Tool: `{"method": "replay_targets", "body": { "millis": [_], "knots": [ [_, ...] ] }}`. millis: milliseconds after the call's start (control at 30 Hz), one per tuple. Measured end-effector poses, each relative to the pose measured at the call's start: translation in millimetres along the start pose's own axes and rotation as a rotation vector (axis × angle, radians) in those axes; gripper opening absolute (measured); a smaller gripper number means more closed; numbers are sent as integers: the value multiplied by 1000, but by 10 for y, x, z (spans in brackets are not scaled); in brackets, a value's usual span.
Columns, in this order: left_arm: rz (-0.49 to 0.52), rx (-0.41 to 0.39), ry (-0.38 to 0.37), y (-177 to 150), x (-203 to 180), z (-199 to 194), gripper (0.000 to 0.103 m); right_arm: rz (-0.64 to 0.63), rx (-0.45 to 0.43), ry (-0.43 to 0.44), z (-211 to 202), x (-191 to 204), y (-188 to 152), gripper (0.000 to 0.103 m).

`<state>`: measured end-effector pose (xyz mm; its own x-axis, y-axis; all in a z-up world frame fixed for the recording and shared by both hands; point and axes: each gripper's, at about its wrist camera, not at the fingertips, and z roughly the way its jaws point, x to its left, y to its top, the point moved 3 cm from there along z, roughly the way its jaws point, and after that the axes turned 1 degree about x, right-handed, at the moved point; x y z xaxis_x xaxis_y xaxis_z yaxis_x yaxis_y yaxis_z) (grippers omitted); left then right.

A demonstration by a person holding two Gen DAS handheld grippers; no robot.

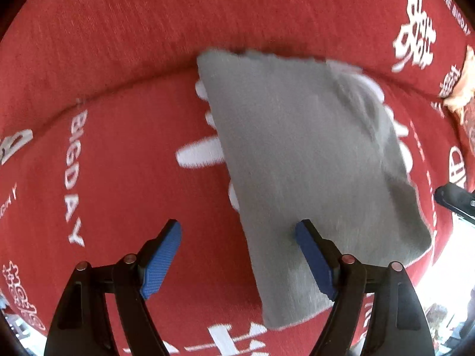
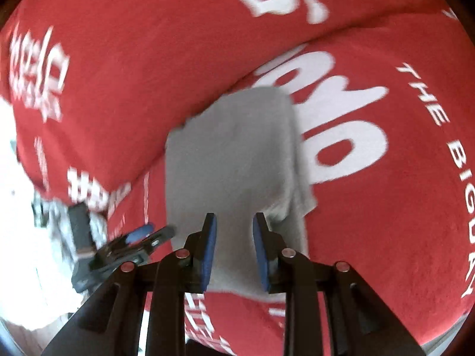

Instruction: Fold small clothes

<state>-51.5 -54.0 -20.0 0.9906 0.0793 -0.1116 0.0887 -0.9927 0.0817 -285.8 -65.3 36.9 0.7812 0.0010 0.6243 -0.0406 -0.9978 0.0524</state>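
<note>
My left gripper point(image 1: 237, 231) sits nearest the lens, its 2 blue pads spread wide and holding nothing; the right pad point(image 1: 311, 255) hangs over the near edge of the grey cloth point(image 1: 297, 154), the left pad over bare red. My right gripper point(image 2: 234, 222) is narrower, its pads a short gap apart above the near end of the cloth point(image 2: 231, 154), and I see no fabric pinched between them.

The cloth lies flat on the red cover point(image 1: 118, 178), on the seat part just in front of the crease where the cover rises at the far side. It looks like a neat grey panel with straight left and near edges, and along its right side a second layer shows, so I judge at least 1 fold is in place. The shape is long, so I would guess 1 more fold, near end to far end, is left, plus a smoothing. Motion blur keeps me from reading seams or telling what garment it is.

For room: open red cover lies to the left of the cloth and to its right. The far edge is almost against the crease, so there is little room there. Near me the cover ends not far past the cloth.
</note>
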Motion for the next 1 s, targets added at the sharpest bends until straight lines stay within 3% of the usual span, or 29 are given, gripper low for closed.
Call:
{"method": "replay_targets", "body": {
  "millis": [100, 300, 433, 500, 1000],
  "knots": [
    [-21, 30, -5, -154, -26, 113, 81, -47, 80, -20, 184, 44, -125, 26],
    [-28, 61, -6, -376, -54, 253, 81, -61, 150, -179, 494, -282, -258, 18],
    [-24, 60, -24, -426, -37, 265, 83, 7, 141, -189, 560, -550, -317, 0],
    [-22, 59, -16, -463, 5, 259, 89, 48, 127, -175, 540, -599, -330, 0],
    [-7, 58, 9, -594, 136, -13, 89, 129, 132, -304, 468, -440, -551, 5]
  ]
}}
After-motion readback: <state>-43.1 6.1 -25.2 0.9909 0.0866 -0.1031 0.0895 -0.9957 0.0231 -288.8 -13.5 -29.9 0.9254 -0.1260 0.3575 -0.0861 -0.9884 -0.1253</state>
